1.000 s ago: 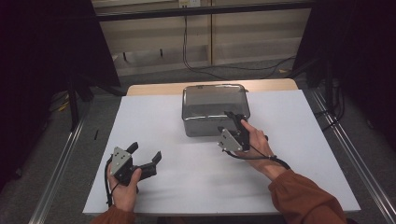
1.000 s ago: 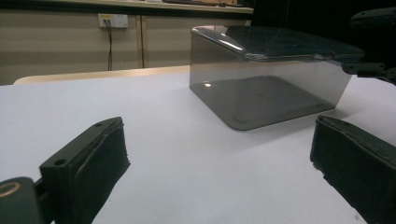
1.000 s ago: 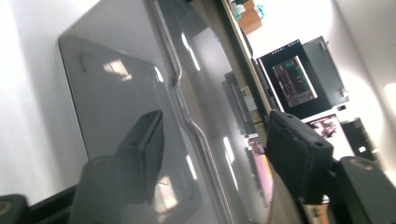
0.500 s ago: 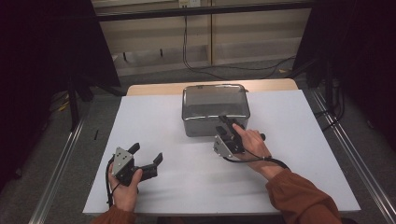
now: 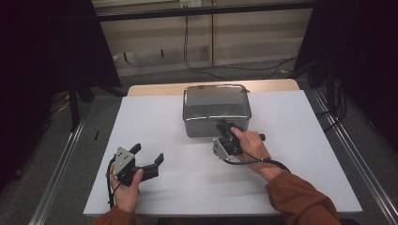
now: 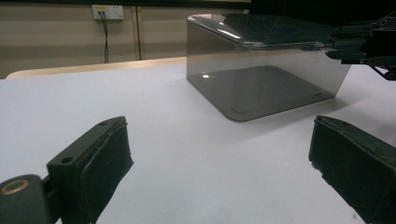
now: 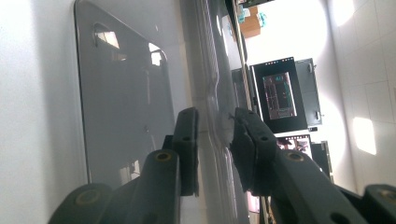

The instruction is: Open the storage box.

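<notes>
The table, under a white sheet, carries a clear smoky box at its far middle, with a see-through lid sitting on top. Nothing can be made out inside it.

The right claw is turned on its side at the box's near right rim. Its jaws have just been closing, and in the right gripper view the lid's edge runs between the two pads; the gap left is narrow, but whether both pads already press on the plastic cannot be told for sure. It reads best as jaws drawn nearly together around the rim, not yet firmly clamped.

The left claw rests low on the table at the near left, well apart from the box, jaws wide apart with nothing between them.

The step in hand looks like taking hold of the lid to lift it off. To do it well, finish the squeeze with the rim seated deep in the pads, not just at the tips, since smooth thin plastic may slip. Then lift straight up, keeping the lid level, so the box does not drag along. If it does, the free left claw could steady the near left wall.
</notes>
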### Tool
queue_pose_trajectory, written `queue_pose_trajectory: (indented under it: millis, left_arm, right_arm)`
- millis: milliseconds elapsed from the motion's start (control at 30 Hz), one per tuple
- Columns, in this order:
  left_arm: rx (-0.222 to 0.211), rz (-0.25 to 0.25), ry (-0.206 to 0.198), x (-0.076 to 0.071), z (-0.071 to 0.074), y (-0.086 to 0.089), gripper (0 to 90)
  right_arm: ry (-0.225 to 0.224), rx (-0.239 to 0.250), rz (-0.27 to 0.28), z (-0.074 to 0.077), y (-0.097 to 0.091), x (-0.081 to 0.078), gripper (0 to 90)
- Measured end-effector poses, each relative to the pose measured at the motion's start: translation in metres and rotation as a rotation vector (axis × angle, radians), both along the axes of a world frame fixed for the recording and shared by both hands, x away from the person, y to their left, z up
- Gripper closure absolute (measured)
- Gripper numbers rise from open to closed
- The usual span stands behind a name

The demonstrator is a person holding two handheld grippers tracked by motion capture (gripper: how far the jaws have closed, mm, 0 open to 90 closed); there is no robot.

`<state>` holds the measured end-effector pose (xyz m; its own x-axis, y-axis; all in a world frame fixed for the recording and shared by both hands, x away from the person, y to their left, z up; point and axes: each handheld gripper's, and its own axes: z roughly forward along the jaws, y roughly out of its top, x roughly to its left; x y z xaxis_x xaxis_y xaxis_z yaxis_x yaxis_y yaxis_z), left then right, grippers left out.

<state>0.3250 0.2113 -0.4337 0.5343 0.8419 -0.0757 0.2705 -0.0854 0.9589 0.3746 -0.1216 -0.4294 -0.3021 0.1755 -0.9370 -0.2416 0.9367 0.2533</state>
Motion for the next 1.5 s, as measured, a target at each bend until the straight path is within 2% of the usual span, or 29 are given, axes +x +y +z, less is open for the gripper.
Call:
queue_pose_trajectory:
  millis: [233,467,600,767,867,1000,1267,1400,1500]
  left_arm:
    - [0.003,-0.02,-0.002,0.0,0.0,-0.001,5.3]
    - [-0.008,-0.025,-0.011,0.002,0.001,-0.003,5.9]
    - [0.02,-0.02,-0.015,0.004,0.001,-0.005,5.8]
    - [-0.002,-0.049,-0.015,0.005,0.003,-0.006,5.6]
    - [0.002,-0.064,-0.019,0.005,0.004,-0.007,4.8]
    - [-0.042,-0.094,-0.028,0.009,0.005,-0.008,4.0]
    - [-0.049,-0.093,-0.02,0.019,0.005,-0.012,3.5]
    - [-0.047,-0.101,-0.042,0.023,0.008,-0.018,2.8]
    - [-0.043,-0.126,-0.061,0.026,0.012,-0.022,2.4]
  right_arm:
    - [-0.01,0.002,-0.002,0.0,0.0,0.001,77.1]
    - [-0.015,-0.013,-0.001,0.001,0.0,0.001,77.9]
    - [-0.015,-0.014,0.006,0.001,0.0,0.001,78.4]
    - [-0.013,-0.009,0.005,0.002,0.0,0.001,79.0]
    - [-0.014,-0.007,0.007,0.003,0.0,0.0,79.9]
    - [-0.02,-0.01,0.011,0.004,0.0,-0.001,81.0]
    - [-0.024,-0.013,0.015,0.007,-0.001,0.0,81.3]
    - [-0.034,-0.013,0.014,0.01,-0.001,0.0,81.5]
    - [-0.038,-0.008,0.014,0.012,-0.001,0.0,81.7]
